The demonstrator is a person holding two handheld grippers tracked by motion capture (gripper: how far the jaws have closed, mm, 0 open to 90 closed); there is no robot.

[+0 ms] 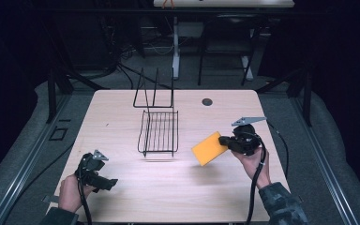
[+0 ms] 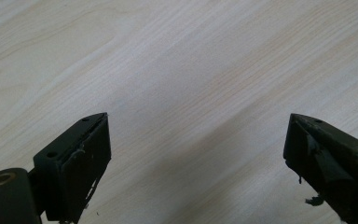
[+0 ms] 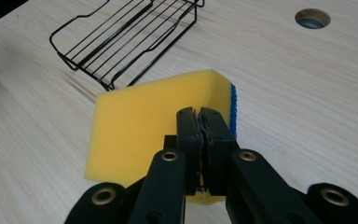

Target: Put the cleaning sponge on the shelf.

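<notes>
Right tongs (image 3: 200,122) gripping sponge (image 3: 140,126) beside bare rack (image 3: 121,37)

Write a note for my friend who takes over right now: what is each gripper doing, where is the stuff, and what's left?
Right gripper: shut on the yellow sponge, held above the table to the right of the wire rack.
Left gripper: open, holding nothing, low over bare table at the near left.
Wire rack: stands mid-table, nothing in it.
Done: sponge picked up.
Left: probably carry the sponge over to the rack and set it in; the left gripper could steady the rack.
</notes>
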